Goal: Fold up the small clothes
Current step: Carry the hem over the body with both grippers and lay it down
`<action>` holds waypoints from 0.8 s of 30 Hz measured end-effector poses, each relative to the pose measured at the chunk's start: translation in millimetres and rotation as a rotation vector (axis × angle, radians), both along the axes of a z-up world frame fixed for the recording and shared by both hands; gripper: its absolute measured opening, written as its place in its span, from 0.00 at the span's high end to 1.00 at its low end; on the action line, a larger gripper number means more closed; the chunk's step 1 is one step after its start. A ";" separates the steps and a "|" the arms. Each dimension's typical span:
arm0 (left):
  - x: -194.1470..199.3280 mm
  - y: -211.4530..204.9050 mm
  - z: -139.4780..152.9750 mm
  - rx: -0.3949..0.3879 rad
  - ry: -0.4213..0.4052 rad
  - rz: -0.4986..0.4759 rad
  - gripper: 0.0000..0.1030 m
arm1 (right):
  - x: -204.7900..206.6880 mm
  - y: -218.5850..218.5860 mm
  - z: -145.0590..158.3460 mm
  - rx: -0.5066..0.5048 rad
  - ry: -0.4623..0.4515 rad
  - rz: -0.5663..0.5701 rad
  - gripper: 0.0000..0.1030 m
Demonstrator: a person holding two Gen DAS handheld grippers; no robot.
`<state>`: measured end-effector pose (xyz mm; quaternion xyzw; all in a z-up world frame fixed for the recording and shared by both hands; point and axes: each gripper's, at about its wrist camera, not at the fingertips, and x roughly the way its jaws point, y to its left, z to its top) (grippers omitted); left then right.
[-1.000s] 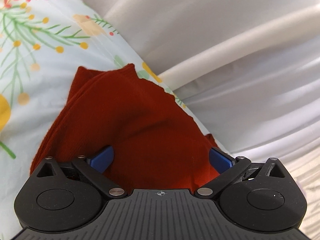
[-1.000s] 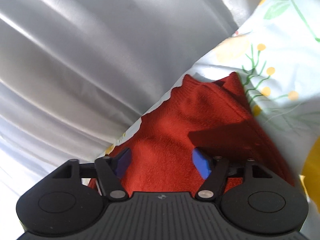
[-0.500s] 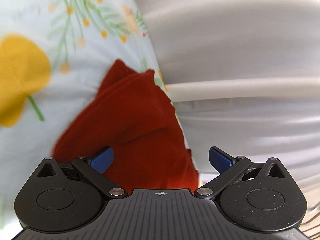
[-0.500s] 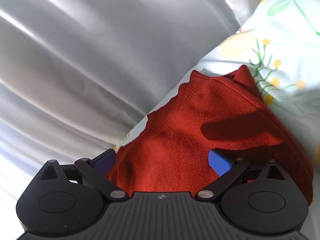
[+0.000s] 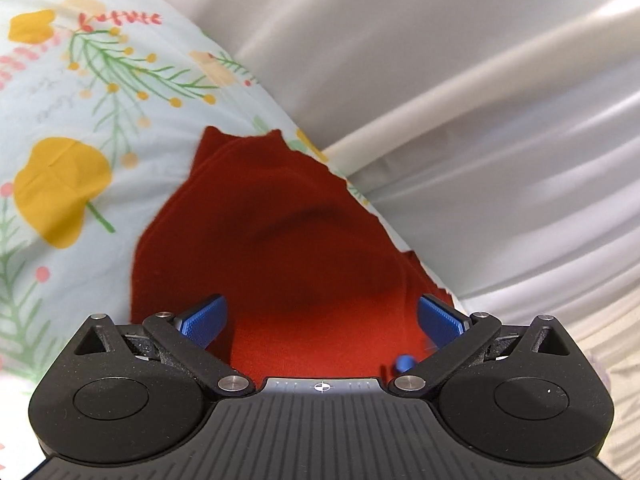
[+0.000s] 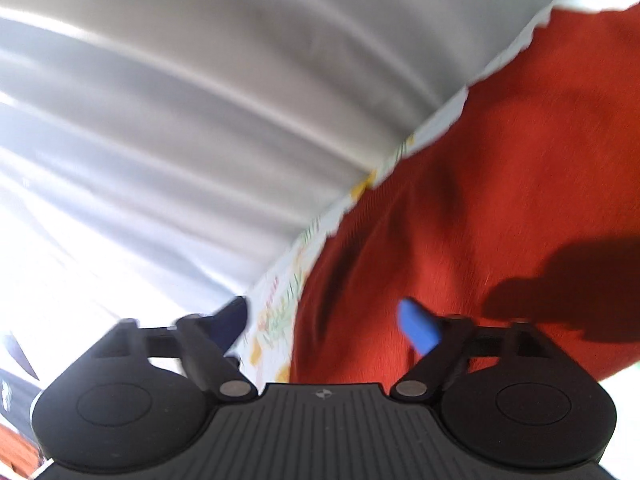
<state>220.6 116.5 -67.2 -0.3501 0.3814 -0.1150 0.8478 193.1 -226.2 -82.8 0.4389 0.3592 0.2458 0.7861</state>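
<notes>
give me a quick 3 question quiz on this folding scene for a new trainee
1. True or false: the left gripper has its jaws shut on the red knit garment.
2. What does the garment lie on? A) floral sheet B) wooden tray C) metal rack
3. Fill in: in the right wrist view, the right gripper has one finger over the garment and the other past its ____.

Key
1. False, the jaws stand open.
2. A, the floral sheet.
3. edge

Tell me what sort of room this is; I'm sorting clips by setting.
Probably a bedroom: a red knit garment lies on a floral sheet, with pale draped fabric, likely curtain or bedding, behind.
</notes>
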 end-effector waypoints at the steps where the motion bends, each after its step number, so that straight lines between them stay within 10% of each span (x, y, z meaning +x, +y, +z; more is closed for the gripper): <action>1: -0.2 -3.9 1.1 0.021 -0.004 -0.008 0.00 | 1.0 4.5 -5.7 -0.022 0.026 0.015 0.64; 6: 10.5 -17.1 -2.9 0.087 0.028 -0.026 0.00 | -6.1 -36.2 -34.8 -0.050 0.109 -0.077 0.93; 14: 30.1 -37.4 -1.9 0.140 0.013 -0.058 0.00 | -53.7 -159.8 -40.5 -0.151 0.132 -0.493 1.00; 24: 101.6 -63.4 -17.7 0.308 -0.059 -0.037 0.00 | 25.2 -44.5 2.6 -0.400 -0.060 -0.192 0.92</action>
